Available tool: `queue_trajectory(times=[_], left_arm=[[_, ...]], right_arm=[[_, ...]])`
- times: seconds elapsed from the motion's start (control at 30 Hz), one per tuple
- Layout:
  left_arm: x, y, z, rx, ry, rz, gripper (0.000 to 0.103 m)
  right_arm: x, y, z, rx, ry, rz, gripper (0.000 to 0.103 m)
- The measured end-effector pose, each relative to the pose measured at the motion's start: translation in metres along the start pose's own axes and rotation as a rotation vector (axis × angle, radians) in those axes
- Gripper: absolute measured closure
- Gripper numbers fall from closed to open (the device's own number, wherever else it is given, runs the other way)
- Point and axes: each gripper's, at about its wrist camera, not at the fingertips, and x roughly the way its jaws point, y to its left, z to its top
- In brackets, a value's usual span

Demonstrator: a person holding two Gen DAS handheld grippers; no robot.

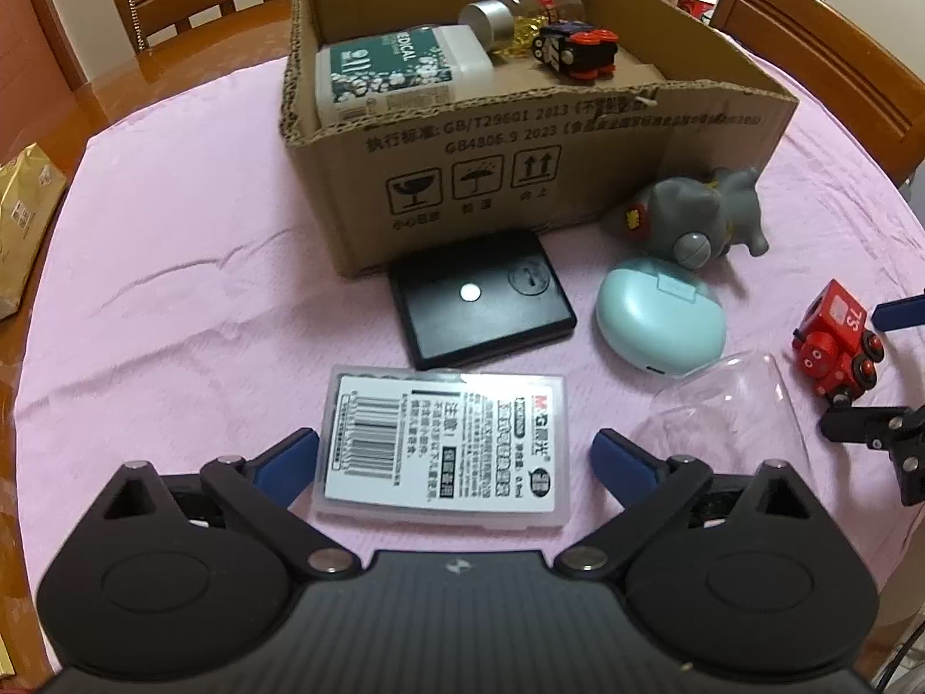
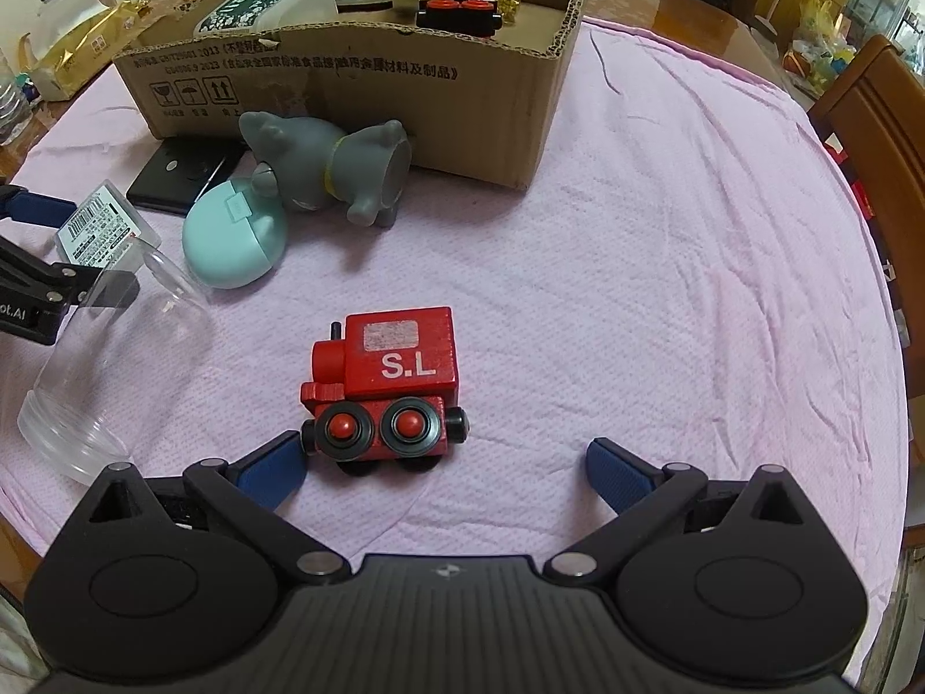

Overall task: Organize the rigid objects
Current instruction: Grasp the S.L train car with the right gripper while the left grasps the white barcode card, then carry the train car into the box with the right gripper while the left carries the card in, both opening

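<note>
Both grippers are wide open, nothing held. The case between the left fingers could be pushed; the train may roll.

Two toy trains: a red wooden one near 6 o'clock on the pink-clothed surface, and a black one with red wheels inside the single brown cardboard box at 12 o'clock. The box also holds one white rectangular bottle with a green label and one clear bottle with a silver cap. At 9 to 11 o'clock lie one each: grey rubber animal figure, mint-green oval case, flat black square device, clear labelled plastic case, empty clear plastic jar.
</note>
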Motion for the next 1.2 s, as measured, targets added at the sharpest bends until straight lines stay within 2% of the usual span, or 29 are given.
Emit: queue_trajectory(times=[0.17, 0.43, 0.67, 0.73, 1.2], left_arm=[[-0.001, -0.002, 0.002, 0.006, -0.005, -0.005, 0.012], [-0.001, -0.001, 0.002, 0.007, -0.003, -0.007, 0.013], [-0.002, 0.000, 0.001, 0.010, -0.004, -0.010, 0.013], [-0.002, 0.000, 0.001, 0.006, -0.003, -0.009, 0.013], [-0.015, 0.002, 0.003, -0.005, -0.018, -0.007, 0.013]], right_arm=[[0.001, 0.001, 0.000, -0.003, -0.013, 0.001, 0.000], [0.008, 0.012, 0.017, -0.026, -0.023, 0.011, 0.002], [0.002, 0.024, 0.028, -0.071, -0.050, 0.025, 0.031], [0.001, 0.028, 0.029, -0.086, -0.051, 0.026, 0.046], [-0.010, 0.030, 0.034, -0.092, -0.050, 0.025, 0.047]])
